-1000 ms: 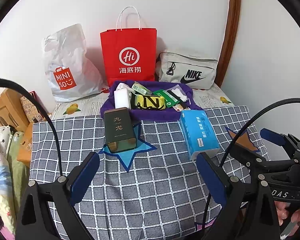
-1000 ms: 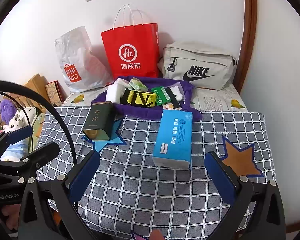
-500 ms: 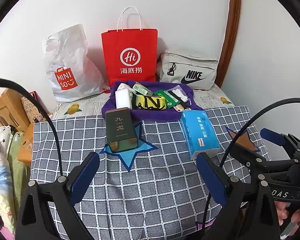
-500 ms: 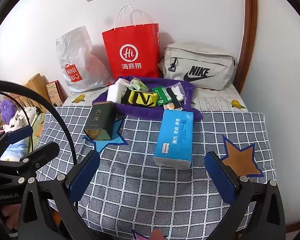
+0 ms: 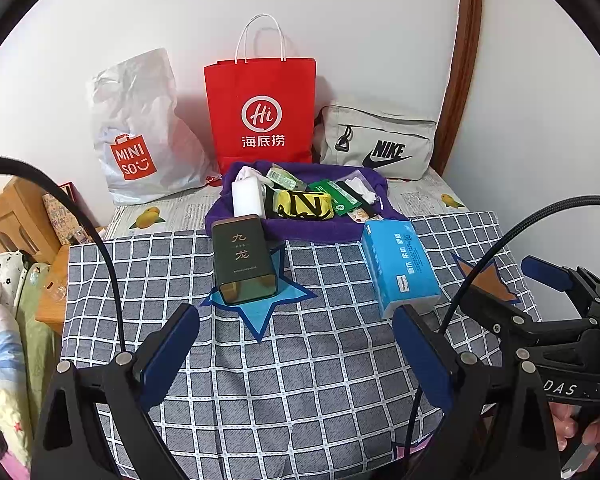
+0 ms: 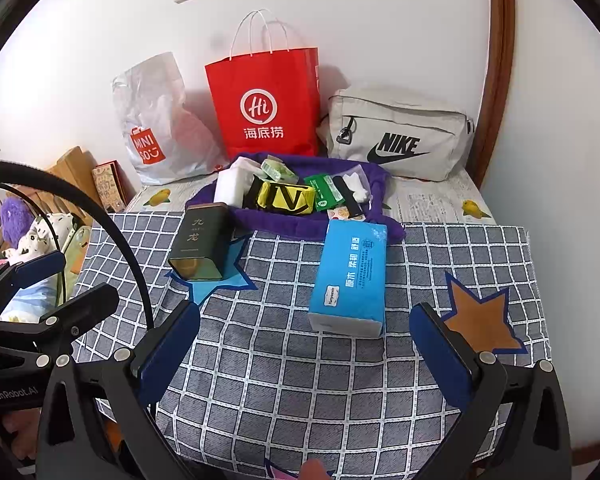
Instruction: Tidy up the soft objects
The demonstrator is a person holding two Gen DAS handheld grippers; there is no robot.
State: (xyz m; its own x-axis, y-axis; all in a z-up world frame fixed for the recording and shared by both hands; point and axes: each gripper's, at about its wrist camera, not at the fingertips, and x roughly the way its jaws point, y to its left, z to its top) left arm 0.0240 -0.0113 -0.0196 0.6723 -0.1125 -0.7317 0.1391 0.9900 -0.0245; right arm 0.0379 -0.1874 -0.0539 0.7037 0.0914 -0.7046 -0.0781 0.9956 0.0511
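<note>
**Barely a shift: both grippers spread wide, nothing gripped**

Over the last second, only a slight creep of both cameras toward the far wall; no object moved, so no progress to read from it.

Far left: white Miniso bag, then red paper bag, then grey Nike pouch. In front, purple cloth bin holding small packets. On the checked cloth, left: dark green tin on a blue star. Right of it: blue tissue pack, lying flat, just outside the bin.

Left gripper released, empty. Right gripper likewise spread, empty, lined up nearest the tissue pack.
</note>
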